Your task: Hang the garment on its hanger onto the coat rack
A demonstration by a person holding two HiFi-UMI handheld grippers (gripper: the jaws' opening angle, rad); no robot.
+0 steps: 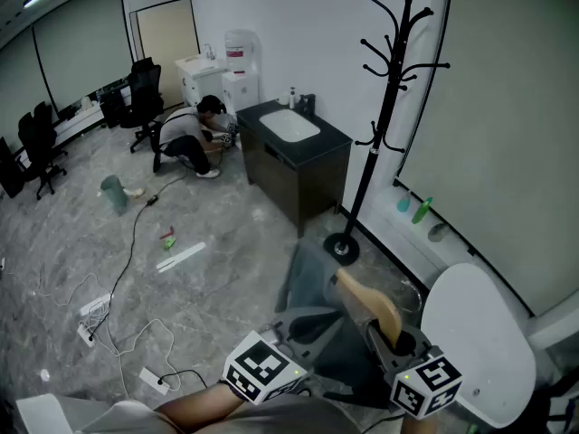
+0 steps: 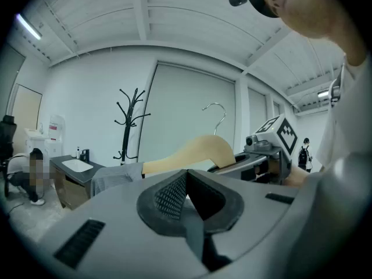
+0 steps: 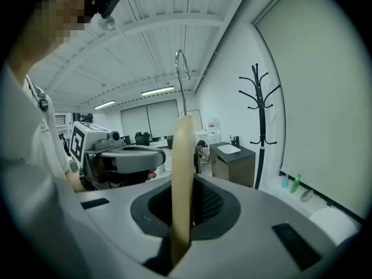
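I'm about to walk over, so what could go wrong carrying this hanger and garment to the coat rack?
The right gripper pinches the tan wooden hanger at one narrow spot, so it may swivel. The grey garment drapes loosely and could slide off. Black cables lie on the floor nearby and might trip you.

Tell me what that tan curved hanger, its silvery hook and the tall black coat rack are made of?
The tan curved hanger looks like wood: smooth, matte, pale, though moulded plastic cannot be ruled out. Its silvery hook seems metal wire, thin and shiny. The tall black coat rack is probably painted metal, given its slim pole and thin curved arms.
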